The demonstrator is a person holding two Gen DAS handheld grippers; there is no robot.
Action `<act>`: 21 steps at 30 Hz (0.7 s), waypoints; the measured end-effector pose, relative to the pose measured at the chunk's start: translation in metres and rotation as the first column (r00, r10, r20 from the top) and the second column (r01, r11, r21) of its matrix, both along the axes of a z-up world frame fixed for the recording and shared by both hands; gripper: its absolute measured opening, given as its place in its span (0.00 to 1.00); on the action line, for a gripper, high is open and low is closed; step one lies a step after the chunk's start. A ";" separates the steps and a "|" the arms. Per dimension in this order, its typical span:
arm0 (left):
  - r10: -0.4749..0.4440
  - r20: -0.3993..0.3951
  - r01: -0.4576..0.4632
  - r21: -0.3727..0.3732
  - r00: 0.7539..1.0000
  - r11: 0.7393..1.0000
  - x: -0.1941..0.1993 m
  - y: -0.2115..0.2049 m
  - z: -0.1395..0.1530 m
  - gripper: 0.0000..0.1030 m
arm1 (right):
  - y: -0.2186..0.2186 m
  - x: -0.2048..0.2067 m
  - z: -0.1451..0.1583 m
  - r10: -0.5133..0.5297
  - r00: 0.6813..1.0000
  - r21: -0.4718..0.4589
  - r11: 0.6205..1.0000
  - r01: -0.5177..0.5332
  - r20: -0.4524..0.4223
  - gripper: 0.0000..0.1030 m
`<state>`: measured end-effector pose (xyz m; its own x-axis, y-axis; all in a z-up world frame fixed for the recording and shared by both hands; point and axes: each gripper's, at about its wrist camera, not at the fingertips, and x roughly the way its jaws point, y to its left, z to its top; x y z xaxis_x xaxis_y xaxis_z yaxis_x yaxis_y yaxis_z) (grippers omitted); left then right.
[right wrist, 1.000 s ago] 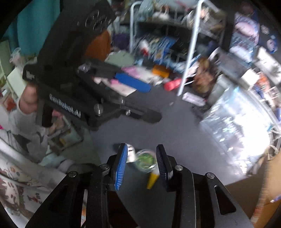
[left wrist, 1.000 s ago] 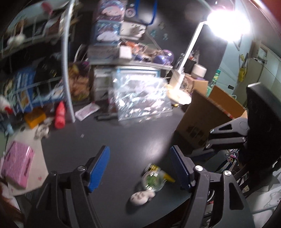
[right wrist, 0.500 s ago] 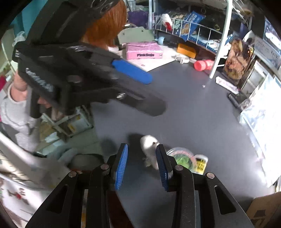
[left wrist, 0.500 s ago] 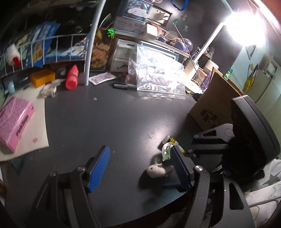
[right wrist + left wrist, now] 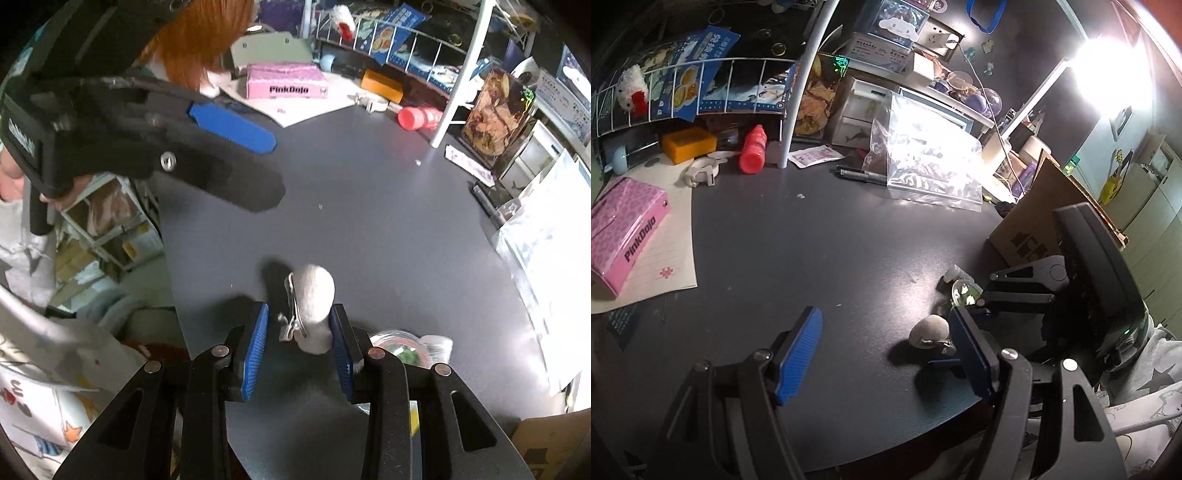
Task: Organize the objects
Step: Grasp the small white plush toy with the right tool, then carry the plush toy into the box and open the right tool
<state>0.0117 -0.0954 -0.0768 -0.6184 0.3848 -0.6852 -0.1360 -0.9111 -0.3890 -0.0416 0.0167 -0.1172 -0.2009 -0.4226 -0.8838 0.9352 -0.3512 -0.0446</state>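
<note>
Early stage; nothing sorted yet. Right tongs part-open, straddling grey clip on counter; right pad touching, left pad clear, no grip. Left tongs wide open, empty, clip just beside right finger. Lidded cup beside right tongs, untouched.
</note>
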 end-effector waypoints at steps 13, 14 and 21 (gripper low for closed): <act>-0.081 0.022 0.080 0.037 0.997 0.996 -0.006 0.023 -0.010 0.66 | 0.007 0.004 0.012 -0.019 1.000 -0.017 1.000 0.019 -0.016 0.15; -0.091 0.017 0.090 0.049 0.996 0.995 -0.007 0.026 -0.008 0.66 | 0.008 0.004 0.016 -0.020 0.999 -0.025 0.999 0.019 -0.028 0.15; -0.119 -0.026 0.121 0.067 0.993 0.990 -0.015 0.037 0.009 0.46 | 0.013 0.010 0.048 -0.025 0.993 -0.074 0.997 0.017 -0.113 0.15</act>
